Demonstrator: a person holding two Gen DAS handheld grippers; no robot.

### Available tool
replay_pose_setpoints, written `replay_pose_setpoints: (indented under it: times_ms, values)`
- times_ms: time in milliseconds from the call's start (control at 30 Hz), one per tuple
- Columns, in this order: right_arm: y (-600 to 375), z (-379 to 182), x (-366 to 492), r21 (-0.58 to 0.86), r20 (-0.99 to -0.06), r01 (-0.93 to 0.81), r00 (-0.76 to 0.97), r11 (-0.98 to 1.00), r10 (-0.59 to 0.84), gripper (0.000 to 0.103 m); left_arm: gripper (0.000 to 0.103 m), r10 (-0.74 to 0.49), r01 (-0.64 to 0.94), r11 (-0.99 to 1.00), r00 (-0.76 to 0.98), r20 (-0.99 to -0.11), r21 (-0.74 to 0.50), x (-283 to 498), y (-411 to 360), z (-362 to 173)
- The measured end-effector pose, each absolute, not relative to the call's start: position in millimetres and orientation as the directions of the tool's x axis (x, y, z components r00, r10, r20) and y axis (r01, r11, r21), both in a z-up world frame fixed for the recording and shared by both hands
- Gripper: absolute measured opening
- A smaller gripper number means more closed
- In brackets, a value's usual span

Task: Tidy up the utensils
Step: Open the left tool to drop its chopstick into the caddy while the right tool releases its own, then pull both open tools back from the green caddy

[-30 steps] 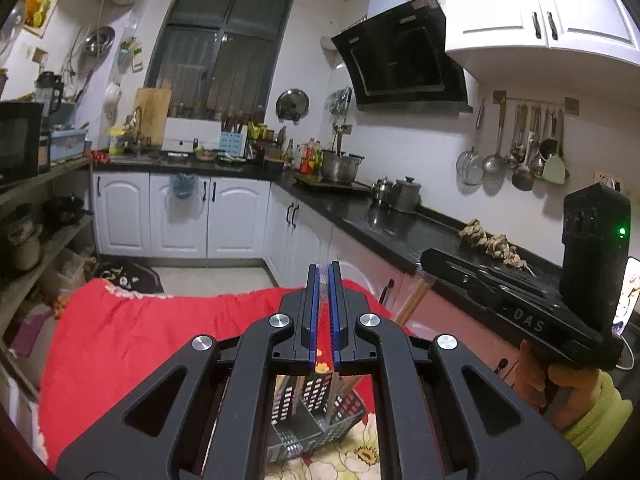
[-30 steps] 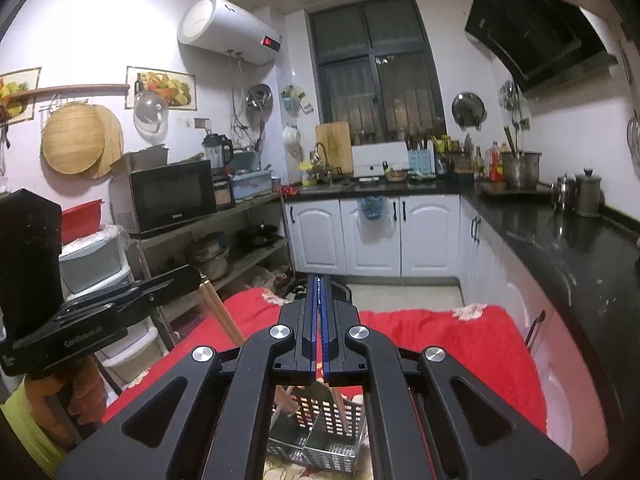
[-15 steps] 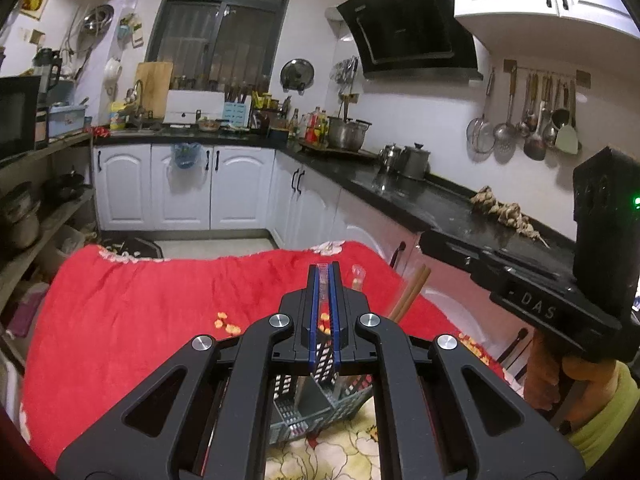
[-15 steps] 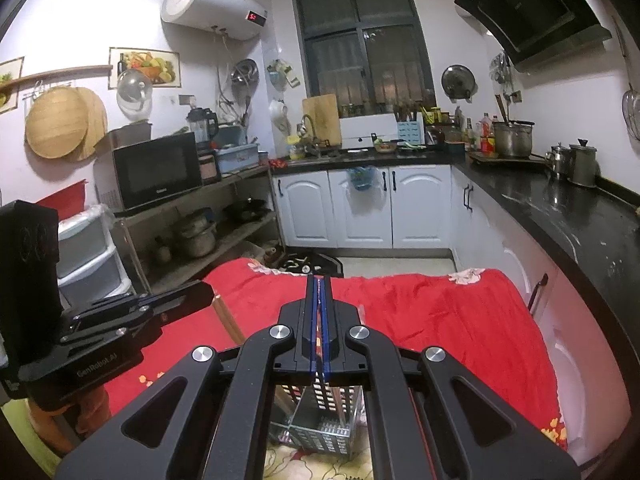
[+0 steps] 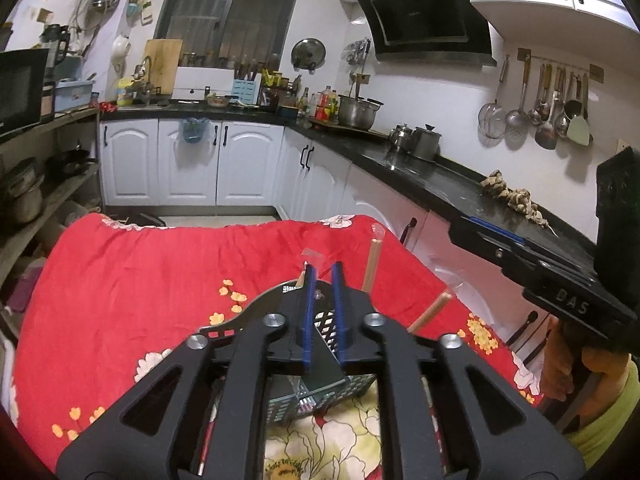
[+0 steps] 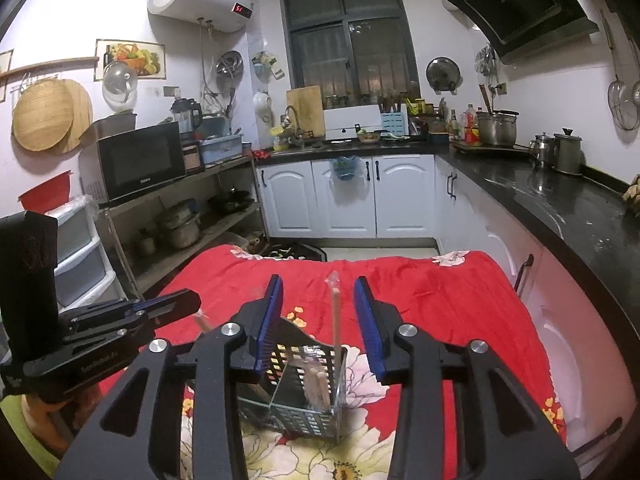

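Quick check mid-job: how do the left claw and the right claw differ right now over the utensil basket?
The right claw stands wide open, the left claw only slightly. A wrapped chopstick stands free in the right claw's gap, touching neither pad; the left claw's narrow gap shows only a bit of clear wrapper at its tips. Both have just been opening, and both hang above the utensil basket on the red floral cloth.

Both grippers' fingers (image 6: 362,312) have just parted, leaving wrapped chopsticks (image 6: 336,316) standing in the basket (image 6: 308,408).

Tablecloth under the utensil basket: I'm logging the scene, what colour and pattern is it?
The tablecloth is red with a floral print, clearest in the right wrist view.
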State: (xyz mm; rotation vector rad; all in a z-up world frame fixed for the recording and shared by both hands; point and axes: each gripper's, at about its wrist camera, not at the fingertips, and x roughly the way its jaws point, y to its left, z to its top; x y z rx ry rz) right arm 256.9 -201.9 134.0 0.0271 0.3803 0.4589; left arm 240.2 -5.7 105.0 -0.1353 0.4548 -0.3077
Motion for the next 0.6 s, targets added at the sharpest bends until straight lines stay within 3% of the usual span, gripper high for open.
replay_pose_setpoints:
  times_ms: [100, 167, 233, 367, 433, 600]
  values:
    - [-205.4, 135.1, 250.1, 0.101, -0.34, -0.422, 0.836, 0.901, 0.43, 0.052, 0.031, -0.314, 0.25, 0.947, 0.857, -0.408, -0.203, 236.1, -2.8, 105.4]
    - [-207.1, 136.4, 245.9, 0.089, -0.335, -0.421, 0.841, 0.903, 0.425, 0.056, 0.034, -0.315, 0.251, 0.946, 0.861, -0.4, -0.205, 232.9, -1.3, 107.6]
    - [-209.1, 137.5, 241.0, 0.081, -0.328, -0.418, 0.846, 0.905, 0.42, 0.062, 0.046, -0.309, 0.247, 0.948, 0.867, -0.39, -0.202, 228.8, -0.5, 110.1]
    - [-214.4, 138.2, 230.9, 0.08, -0.319, -0.415, 0.851, 0.906, 0.418, 0.069, 0.062, -0.305, 0.244, 0.948, 0.879, -0.366, -0.203, 217.0, 3.1, 115.4]
    - [-216.7, 139.0, 226.3, 0.079, -0.315, -0.413, 0.853, 0.907, 0.415, 0.073, 0.077, -0.297, 0.238, 0.95, 0.885, -0.359, -0.201, 210.5, 4.4, 118.2]
    - [-221.5, 142.8, 212.6, 0.069, -0.298, -0.406, 0.863, 0.911, 0.407, 0.082, 0.092, -0.291, 0.241, 0.953, 0.897, -0.332, -0.184, 193.2, 4.3, 125.0]
